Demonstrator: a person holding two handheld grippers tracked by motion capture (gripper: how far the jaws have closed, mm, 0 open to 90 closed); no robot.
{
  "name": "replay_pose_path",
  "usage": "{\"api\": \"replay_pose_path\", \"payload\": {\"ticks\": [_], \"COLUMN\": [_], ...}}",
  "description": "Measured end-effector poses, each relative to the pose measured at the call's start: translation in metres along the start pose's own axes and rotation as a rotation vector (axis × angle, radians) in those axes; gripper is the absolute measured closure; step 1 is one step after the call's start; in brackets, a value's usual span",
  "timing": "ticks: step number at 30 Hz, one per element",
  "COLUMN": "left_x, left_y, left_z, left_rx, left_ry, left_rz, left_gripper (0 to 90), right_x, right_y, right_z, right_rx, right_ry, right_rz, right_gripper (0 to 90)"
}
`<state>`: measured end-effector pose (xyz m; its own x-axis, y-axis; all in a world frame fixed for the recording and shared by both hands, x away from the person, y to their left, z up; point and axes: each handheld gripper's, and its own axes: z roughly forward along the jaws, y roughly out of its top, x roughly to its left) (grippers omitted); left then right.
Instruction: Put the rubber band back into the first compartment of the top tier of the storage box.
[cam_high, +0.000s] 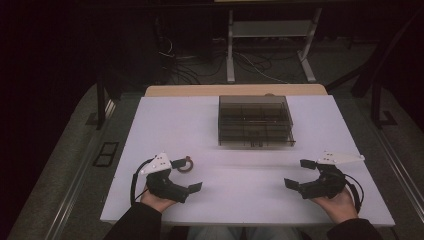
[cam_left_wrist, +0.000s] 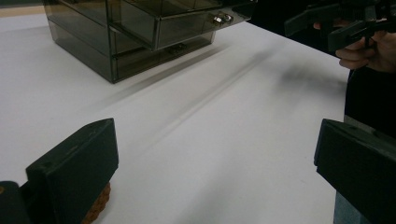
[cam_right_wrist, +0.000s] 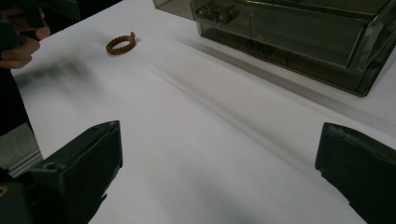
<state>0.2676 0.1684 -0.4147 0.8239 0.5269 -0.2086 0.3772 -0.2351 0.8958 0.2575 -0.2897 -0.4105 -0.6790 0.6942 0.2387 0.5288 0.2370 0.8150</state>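
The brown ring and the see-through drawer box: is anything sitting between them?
No. Between the brown ring and the drawer box there is just bare white table, seen in the right gripper view and the high view.

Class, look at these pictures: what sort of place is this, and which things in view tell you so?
Probably a lab or test workspace, not a home: a bare white table under a fixed camera, loose cables on the floor behind it, and a person holding the left gripper and right gripper.

I take this for a lab or test room: my white rectangular tabletop (cam_high: 165, 130) sits in a dark space, and beyond it loose cables (cam_high: 200, 65) sprawl over grey carpet beside a grey metal stand frame (cam_high: 270, 30), all behind the smoky transparent plastic drawer box (cam_high: 255, 120).
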Motion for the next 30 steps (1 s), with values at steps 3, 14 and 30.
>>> {"api": "replay_pose_path", "payload": {"ticks": [3, 14, 30], "left_x": [-0.0001, -0.0020, -0.0035], "left_y": [0.0000, 0.0008, 0.0081], "left_z": [0.0000, -0.0013, -0.0057], "left_rx": [0.000, -0.012, 0.032], "left_ry": [0.001, 0.000, 0.008], "left_rz": [0.001, 0.009, 0.035], "left_gripper": [0.0, 0.0, 0.0], "right_x": [0.0004, 0.0011, 0.0008], "right_y": [-0.0002, -0.0010, -0.0030], "right_z": [0.0002, 0.0011, -0.0006], "right_rx": [0.001, 0.010, 0.016], "right_ry": [0.003, 0.011, 0.004], "right_rz": [0.001, -0.003, -0.008], "right_gripper": [0.5, 0.5, 0.4]}}
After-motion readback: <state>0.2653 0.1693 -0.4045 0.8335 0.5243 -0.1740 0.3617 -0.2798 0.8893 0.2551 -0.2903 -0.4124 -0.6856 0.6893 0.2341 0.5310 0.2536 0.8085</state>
